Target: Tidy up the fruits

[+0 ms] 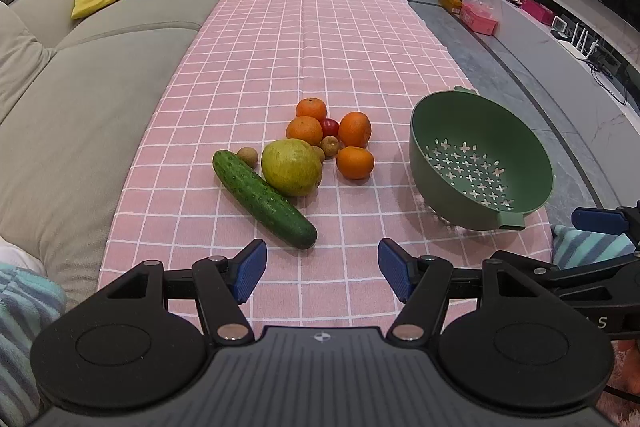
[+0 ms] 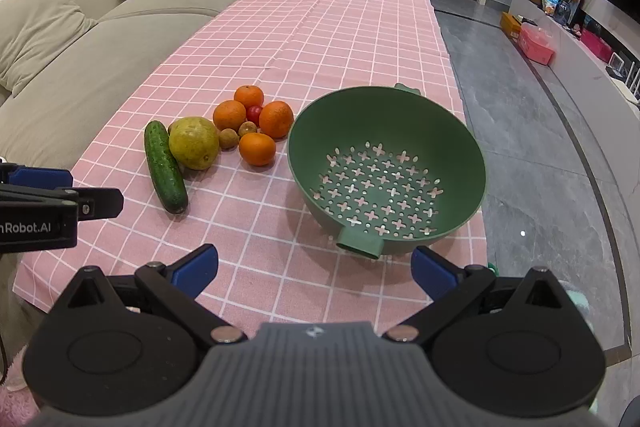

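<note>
We held the left claw (image 1: pixel 322 269) and right claw (image 2: pixel 316 269) spread wide and empty, nothing picked yet. Next, we judged, came the long dark-green cucumber (image 1: pixel 264 199). Beyond lay 4 oranges (image 1: pixel 355 163); the green perforated plastic colander (image 2: pixel 472 183) on the pink-checked desk (image 1: pixel 320 27) held nothing.

The left tongs (image 1: pixel 322 273) stand wide open, blue pads (image 1: pixel 250 269) well apart, holding nothing, low over the near edge of the surface; the right tongs (image 2: pixel 315 269) are likewise spread and empty, level beside them on the right.
</note>
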Available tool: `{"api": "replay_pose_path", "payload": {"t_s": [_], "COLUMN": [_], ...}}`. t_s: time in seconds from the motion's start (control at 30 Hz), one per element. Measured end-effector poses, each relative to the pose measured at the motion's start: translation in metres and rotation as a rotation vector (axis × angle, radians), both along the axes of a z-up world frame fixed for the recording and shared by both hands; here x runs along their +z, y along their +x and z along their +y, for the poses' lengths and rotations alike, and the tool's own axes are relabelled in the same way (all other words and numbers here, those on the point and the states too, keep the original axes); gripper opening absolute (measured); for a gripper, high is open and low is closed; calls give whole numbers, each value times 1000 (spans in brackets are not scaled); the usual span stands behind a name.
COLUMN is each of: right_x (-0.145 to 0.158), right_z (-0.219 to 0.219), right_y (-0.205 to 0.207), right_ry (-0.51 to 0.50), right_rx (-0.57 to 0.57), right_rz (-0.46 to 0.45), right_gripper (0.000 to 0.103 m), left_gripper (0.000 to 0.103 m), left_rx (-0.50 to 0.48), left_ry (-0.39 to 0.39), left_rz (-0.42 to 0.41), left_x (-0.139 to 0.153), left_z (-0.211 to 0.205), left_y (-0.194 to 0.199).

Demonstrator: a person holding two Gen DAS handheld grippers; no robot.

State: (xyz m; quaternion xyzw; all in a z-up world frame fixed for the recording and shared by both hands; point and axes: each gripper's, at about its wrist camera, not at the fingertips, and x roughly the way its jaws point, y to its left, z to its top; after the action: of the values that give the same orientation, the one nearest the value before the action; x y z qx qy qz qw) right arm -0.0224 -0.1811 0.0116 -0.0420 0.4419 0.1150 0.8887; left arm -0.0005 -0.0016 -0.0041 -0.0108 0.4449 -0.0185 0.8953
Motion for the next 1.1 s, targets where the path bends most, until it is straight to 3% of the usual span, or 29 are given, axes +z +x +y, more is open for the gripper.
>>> {"api": "replay_pose_path", "payload": {"t_s": [0.2, 0.53, 0.67, 0.8, 0.9, 1.1], "right_x": [1, 10, 15, 13, 13, 1], "right_z": [1, -1, 4, 17, 30, 58], "right_y": [1, 7, 15, 31, 44, 73], "right_ry": [5, 17, 45, 41, 97, 130], "right_rx": [-2, 11, 65, 133, 196, 280], "right_rz": [2, -149, -224, -198, -166, -124], "right_gripper": [99, 99, 99, 98, 85, 66], "left_gripper": [76, 74, 73, 70, 65, 61], "left_rx": [5, 36, 70, 141, 191, 276], "left_ry": [-13, -54, -72, -75, -79, -185], "left_rz": [9, -8, 1, 27, 43, 105], "left_x": [-2, 2, 0, -8, -17, -43], "left_z": [3, 15, 21, 33, 44, 66], "left_y": [2, 10, 18, 31, 42, 65]}}
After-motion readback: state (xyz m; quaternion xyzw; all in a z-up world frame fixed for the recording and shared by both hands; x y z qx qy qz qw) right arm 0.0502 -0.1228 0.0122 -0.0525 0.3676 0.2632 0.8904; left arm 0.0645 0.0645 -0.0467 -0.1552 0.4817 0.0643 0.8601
